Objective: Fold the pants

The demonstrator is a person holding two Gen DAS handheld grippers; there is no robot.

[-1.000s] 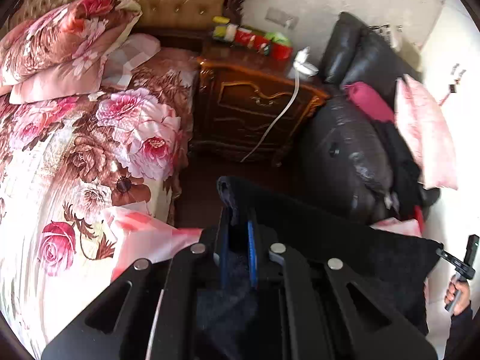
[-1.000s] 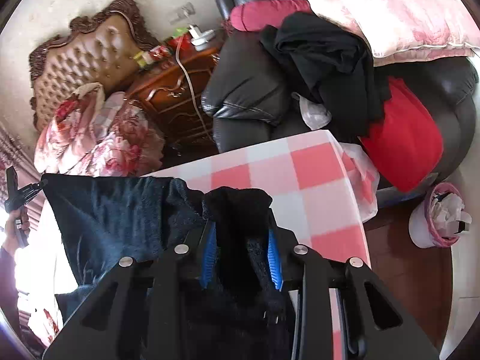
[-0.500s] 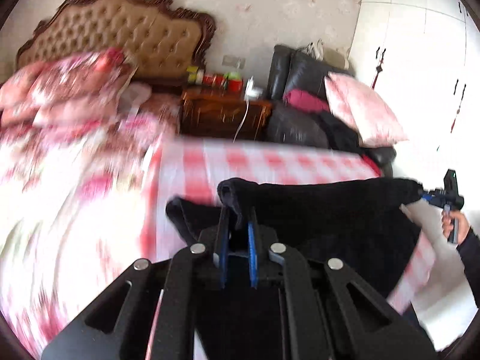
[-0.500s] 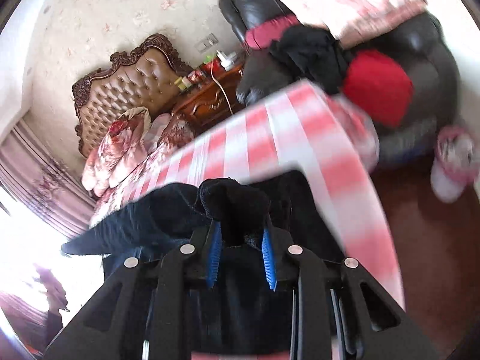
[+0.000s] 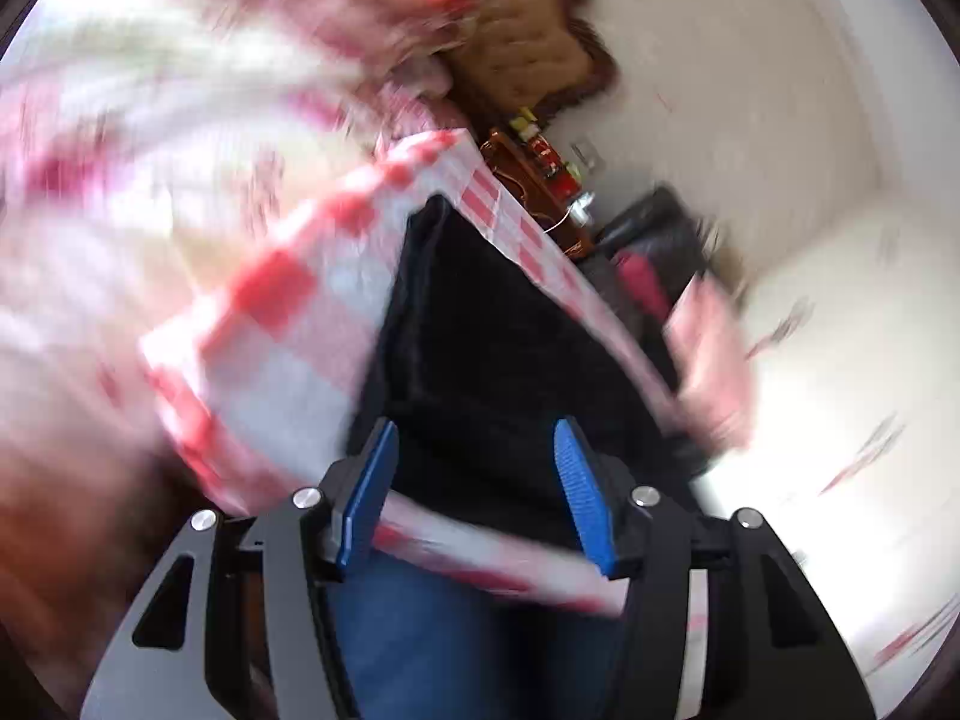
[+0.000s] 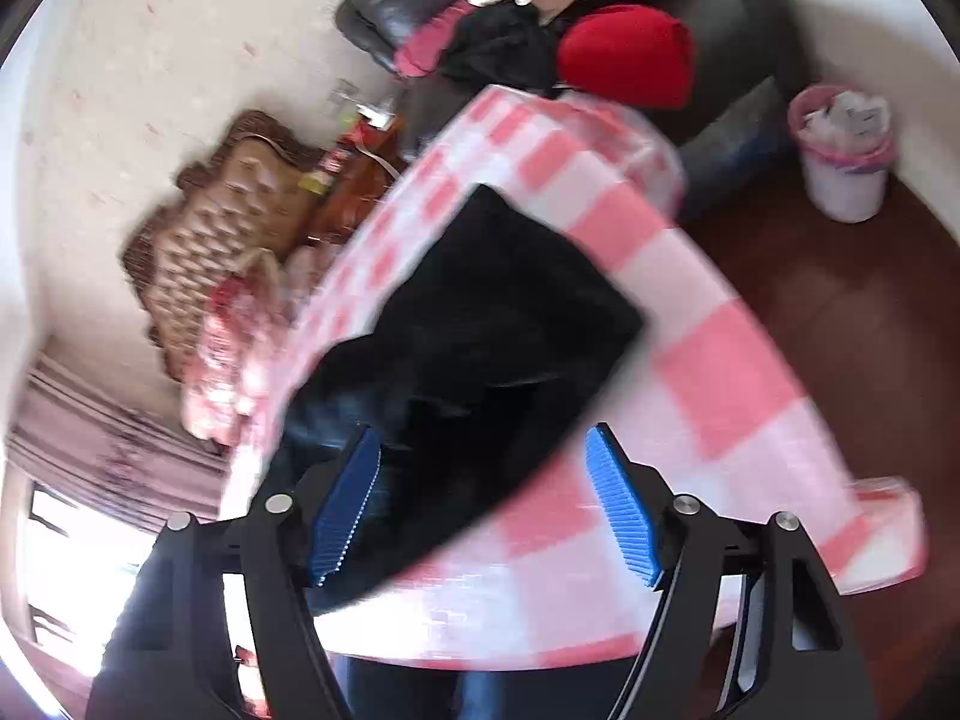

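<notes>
The dark pants (image 5: pixel 480 336) lie spread on the table with the red-and-white checked cloth (image 5: pixel 288 300); they also show in the right wrist view (image 6: pixel 480 324). My left gripper (image 5: pixel 474 474) is open and empty, above the pants' near edge. My right gripper (image 6: pixel 480 486) is open and empty, above the pants' near end. Both views are motion-blurred.
A bed with floral bedding (image 5: pixel 120 90) and a tufted headboard (image 6: pixel 240 204) lies beside the table. A wooden nightstand (image 5: pixel 528 168) and a black leather sofa (image 6: pixel 720 18) with clothes and a red cushion (image 6: pixel 630 54) stand behind. A bin (image 6: pixel 846 150) stands on the wooden floor.
Both grippers held the pants up off the table; now both have let go and opened, and the pants lie on the checked cloth. Both cameras have swung fast.
</notes>
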